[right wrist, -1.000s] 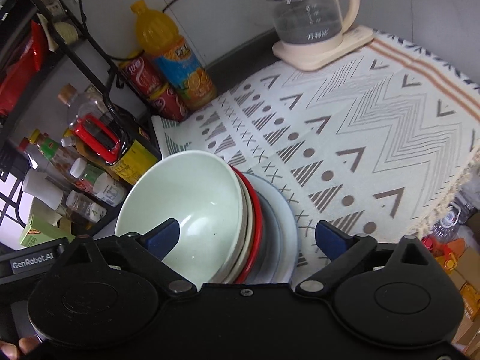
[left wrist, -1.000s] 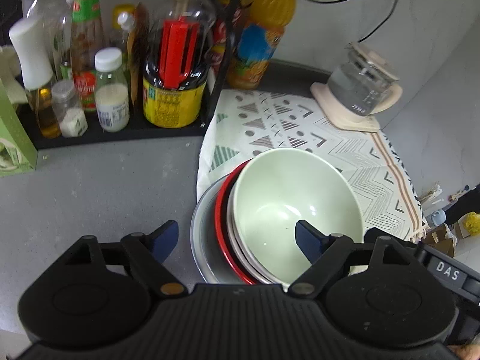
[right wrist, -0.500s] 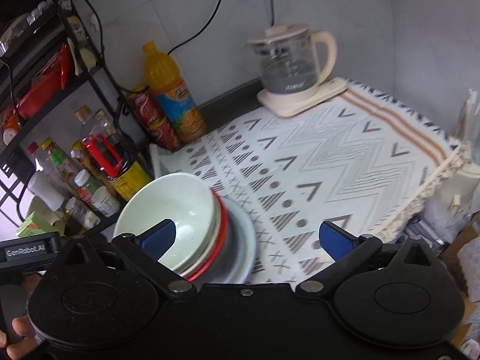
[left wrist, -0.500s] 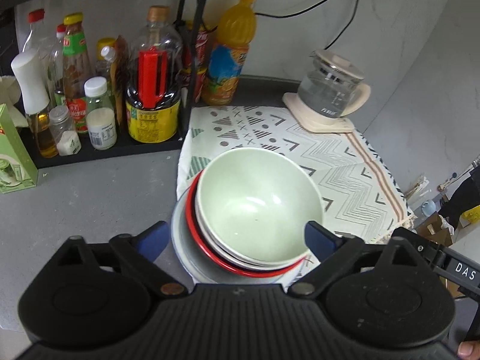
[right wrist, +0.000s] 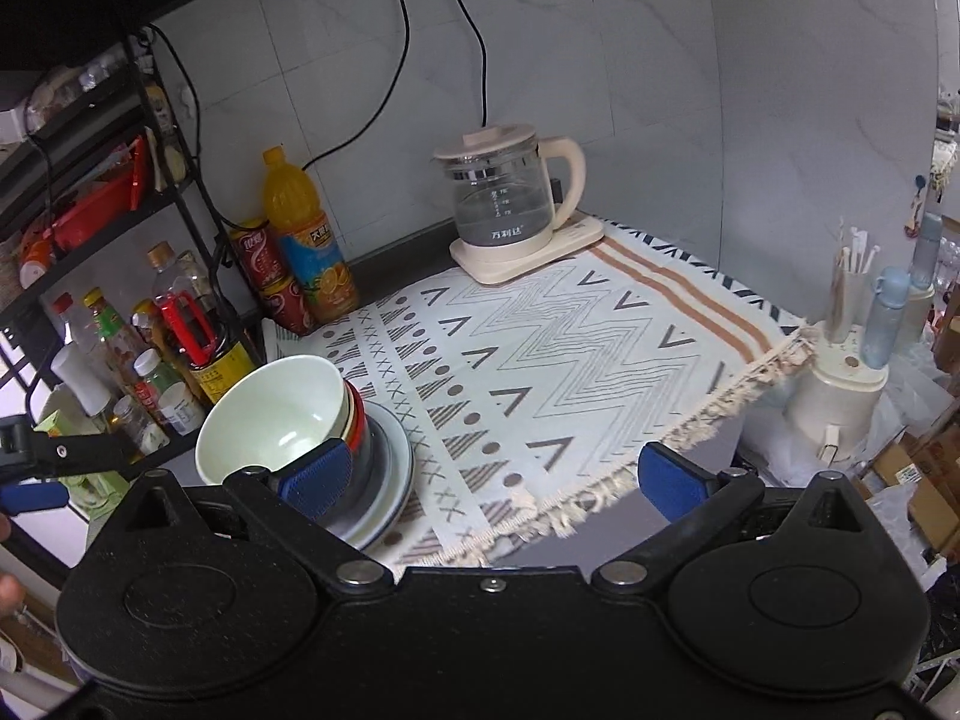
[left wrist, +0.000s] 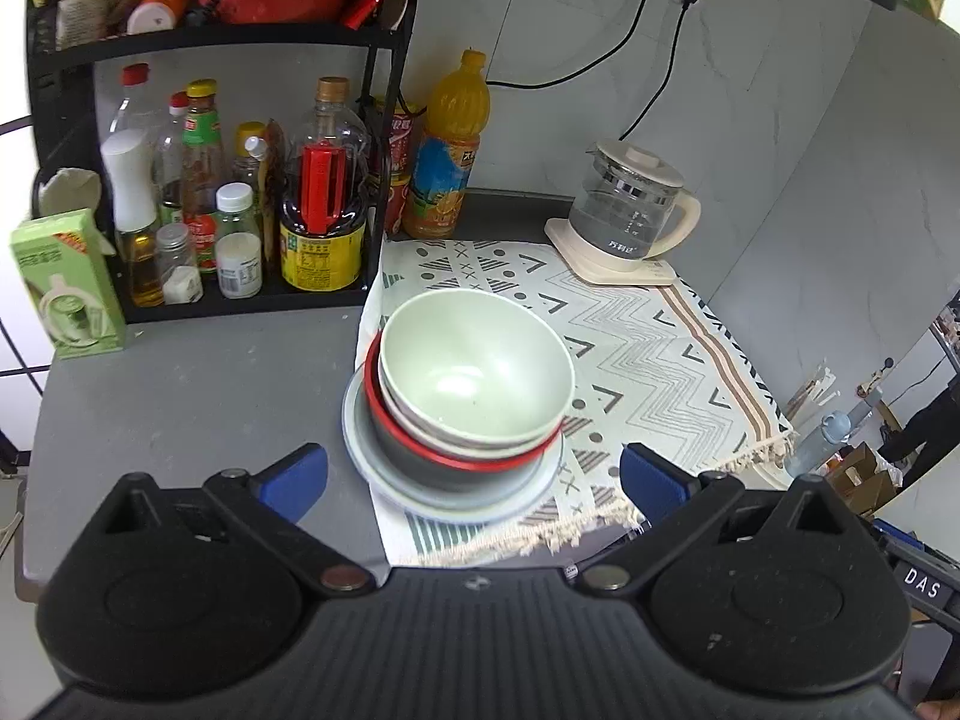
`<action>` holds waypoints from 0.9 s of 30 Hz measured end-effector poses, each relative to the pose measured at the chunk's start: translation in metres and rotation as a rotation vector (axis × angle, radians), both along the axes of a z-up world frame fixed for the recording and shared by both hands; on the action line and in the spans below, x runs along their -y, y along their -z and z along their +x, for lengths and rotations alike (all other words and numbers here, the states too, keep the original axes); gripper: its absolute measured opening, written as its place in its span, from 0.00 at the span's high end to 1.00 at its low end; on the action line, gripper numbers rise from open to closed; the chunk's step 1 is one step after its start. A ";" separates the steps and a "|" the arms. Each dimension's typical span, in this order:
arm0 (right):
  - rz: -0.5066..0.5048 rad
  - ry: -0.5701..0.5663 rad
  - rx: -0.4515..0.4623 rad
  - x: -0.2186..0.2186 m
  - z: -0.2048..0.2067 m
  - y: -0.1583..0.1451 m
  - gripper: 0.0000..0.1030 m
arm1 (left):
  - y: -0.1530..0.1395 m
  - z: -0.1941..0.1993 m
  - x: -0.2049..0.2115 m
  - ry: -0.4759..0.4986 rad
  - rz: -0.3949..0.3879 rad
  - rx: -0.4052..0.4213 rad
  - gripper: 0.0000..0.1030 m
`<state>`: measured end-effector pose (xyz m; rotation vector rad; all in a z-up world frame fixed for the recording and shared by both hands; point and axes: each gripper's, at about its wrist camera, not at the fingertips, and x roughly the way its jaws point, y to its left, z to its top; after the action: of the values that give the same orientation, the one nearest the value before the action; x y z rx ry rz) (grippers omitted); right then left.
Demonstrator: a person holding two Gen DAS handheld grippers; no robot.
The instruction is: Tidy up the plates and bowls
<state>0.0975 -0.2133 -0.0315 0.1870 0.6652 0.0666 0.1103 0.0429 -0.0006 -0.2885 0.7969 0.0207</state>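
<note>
The stacking looks finished: in the left wrist view, at the centre of the frame, the green bowl (left wrist: 474, 372) sits in the red-rimmed bowl (left wrist: 456, 450) on the plate (left wrist: 450, 495). Left tongs (left wrist: 474, 477) and right tongs (right wrist: 498, 477) stand apart and empty. The grey counter (left wrist: 198, 384) lies left, the patterned cloth (left wrist: 648, 348) right, the kettle (left wrist: 630, 210) upper right.

We see our right gripper (right wrist: 492, 474) with jaws spread wide and empty above the patterned cloth (right wrist: 570, 354). A pale green bowl (right wrist: 270, 414) tops nested bowls on a plate (right wrist: 396, 468) at the cloth's left edge; a glass kettle (right wrist: 504, 204) stands behind.
</note>
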 end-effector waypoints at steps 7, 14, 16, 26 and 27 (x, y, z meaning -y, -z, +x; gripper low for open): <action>-0.059 -0.047 0.051 0.007 -0.042 -0.011 0.00 | -0.002 -0.042 0.021 -0.003 0.052 0.019 0.01; -0.063 -0.069 0.067 0.017 -0.073 -0.013 0.00 | -0.004 -0.076 0.034 0.006 0.063 0.022 0.01; -0.062 -0.074 0.070 0.021 -0.081 -0.013 0.00 | -0.003 -0.084 0.038 -0.002 0.072 0.023 0.01; -0.052 -0.083 0.063 0.043 -0.111 -0.014 0.00 | 0.001 -0.119 0.053 -0.042 0.080 0.030 0.01; -0.048 -0.084 0.056 0.045 -0.112 -0.013 0.00 | 0.001 -0.122 0.054 -0.055 0.079 0.027 0.01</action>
<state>-0.0146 -0.2583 -0.0184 0.1102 0.6182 0.1362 -0.0114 -0.0112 -0.0017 -0.2350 0.7589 0.0991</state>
